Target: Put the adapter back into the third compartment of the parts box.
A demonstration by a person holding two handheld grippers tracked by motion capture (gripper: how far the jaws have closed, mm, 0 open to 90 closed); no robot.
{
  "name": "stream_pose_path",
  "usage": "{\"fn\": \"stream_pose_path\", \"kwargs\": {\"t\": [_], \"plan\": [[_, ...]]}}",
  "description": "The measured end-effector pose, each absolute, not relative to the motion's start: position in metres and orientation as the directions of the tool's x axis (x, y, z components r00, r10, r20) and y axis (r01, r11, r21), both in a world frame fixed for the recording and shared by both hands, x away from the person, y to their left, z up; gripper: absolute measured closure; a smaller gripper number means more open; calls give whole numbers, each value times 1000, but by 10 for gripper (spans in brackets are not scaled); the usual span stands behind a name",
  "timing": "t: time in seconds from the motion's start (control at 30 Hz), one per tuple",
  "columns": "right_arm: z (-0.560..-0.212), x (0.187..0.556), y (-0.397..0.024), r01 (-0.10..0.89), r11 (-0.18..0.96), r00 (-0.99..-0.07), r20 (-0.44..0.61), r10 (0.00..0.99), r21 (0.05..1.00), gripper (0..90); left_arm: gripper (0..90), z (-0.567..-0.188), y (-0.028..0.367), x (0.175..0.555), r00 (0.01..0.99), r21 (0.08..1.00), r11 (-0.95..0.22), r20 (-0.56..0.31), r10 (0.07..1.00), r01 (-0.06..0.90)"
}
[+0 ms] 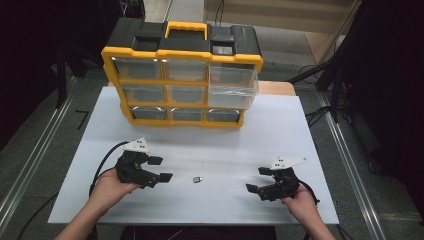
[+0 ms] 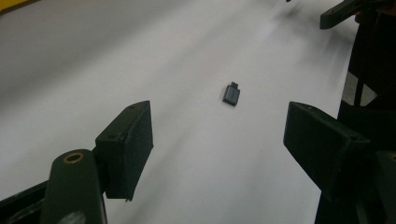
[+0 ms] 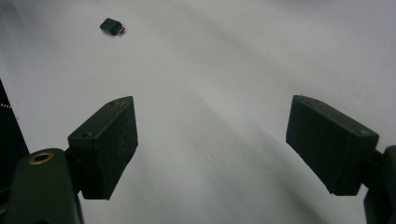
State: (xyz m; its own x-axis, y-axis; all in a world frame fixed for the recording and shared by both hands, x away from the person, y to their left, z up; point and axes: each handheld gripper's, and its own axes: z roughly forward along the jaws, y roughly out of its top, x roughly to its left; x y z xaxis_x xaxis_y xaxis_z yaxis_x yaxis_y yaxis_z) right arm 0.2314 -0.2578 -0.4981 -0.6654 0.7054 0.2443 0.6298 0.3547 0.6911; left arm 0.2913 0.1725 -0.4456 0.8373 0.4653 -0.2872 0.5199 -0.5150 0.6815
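A: Starting at the left of the high view, what is the left claw (image 1: 164, 168) doing?

B: It sits at about 8 o'clock on the white table (image 1: 280, 125), held in the person's left hand (image 1: 107, 187). Its jaws are spread wide with nothing between them, and they point toward 3 o'clock.

A: And the small thing in the middle?

B: That is a little dark plug adapter (image 1: 198, 179), lying flat on the bare table at roughly 6 o'clock, between the two claws and touching neither. It lies nearer the left claw than the right one.

A: Which way does it point?

B: In the high view its long axis runs roughly 9 to 3 o'clock. In the left gripper view the adapter (image 2: 231, 94) shows a narrow stub at its far end, toward 12 to 1 o'clock, so the stub faces away from the left claw. In the right gripper view the adapter (image 3: 112, 26) lies at 10 o'clock with a metallic tip toward 4 o'clock.

A: The right side?

B: The right claw (image 1: 260, 180) sits at about 4 o'clock in the right hand (image 1: 302, 200), jaws likewise parted and empty, aimed toward 9 o'clock.

A: Anything behind?

B: A yellow and black drawer organizer (image 1: 182, 75) stands at 12 o'clock, well apart from both claws.
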Motion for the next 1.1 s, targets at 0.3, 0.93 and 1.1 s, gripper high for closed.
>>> {"fn": "stream_pose_path", "kwargs": {"t": [0.3,0.93,1.1], "plan": [[-498,231,-258,631,358,-667,246,703,689,149,251,-438,157,298,858,673,-555,-256,446,489],[-499,231,-257,636,355,-665,253,703,685,149,234,-431,123,312,891,670,-600,-234,389,437],[-499,231,-258,637,356,-665,254,703,684,149,234,-432,112,316,896,677,-596,-247,370,432]]}}
